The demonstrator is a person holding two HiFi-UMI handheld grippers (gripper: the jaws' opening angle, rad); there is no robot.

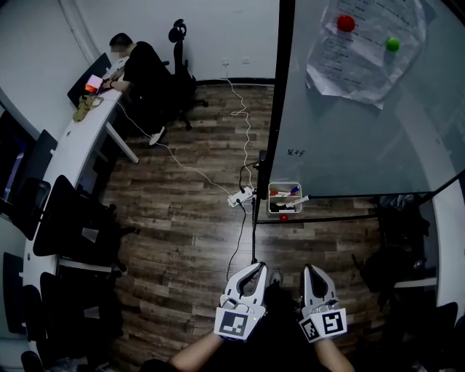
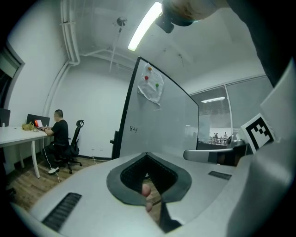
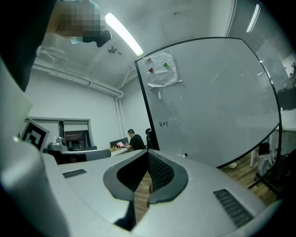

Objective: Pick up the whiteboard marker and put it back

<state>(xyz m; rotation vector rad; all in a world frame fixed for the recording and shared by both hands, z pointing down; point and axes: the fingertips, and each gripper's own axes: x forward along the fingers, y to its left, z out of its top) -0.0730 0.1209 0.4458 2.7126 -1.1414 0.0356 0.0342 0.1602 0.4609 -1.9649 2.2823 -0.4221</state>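
A small white tray (image 1: 284, 208) hangs at the foot of the whiteboard (image 1: 349, 138) and holds several markers, one white marker (image 1: 295, 200) lying across its top. Both grippers hover low in the head view, well short of the tray, over the wood floor. My left gripper (image 1: 257, 267) has its jaws together with nothing held; in the left gripper view (image 2: 147, 153) the tips meet. My right gripper (image 1: 311, 270) is likewise shut and empty, its tips touching in the right gripper view (image 3: 148, 152). Both point toward the whiteboard (image 3: 208, 102).
A sheet of paper (image 1: 363, 47) is pinned to the board by a red magnet (image 1: 346, 22) and a green magnet (image 1: 392, 43). A power strip (image 1: 240, 196) with cables lies on the floor. A person (image 1: 142, 69) sits at a curved desk (image 1: 69, 149); dark chairs (image 1: 69, 218) stand left.
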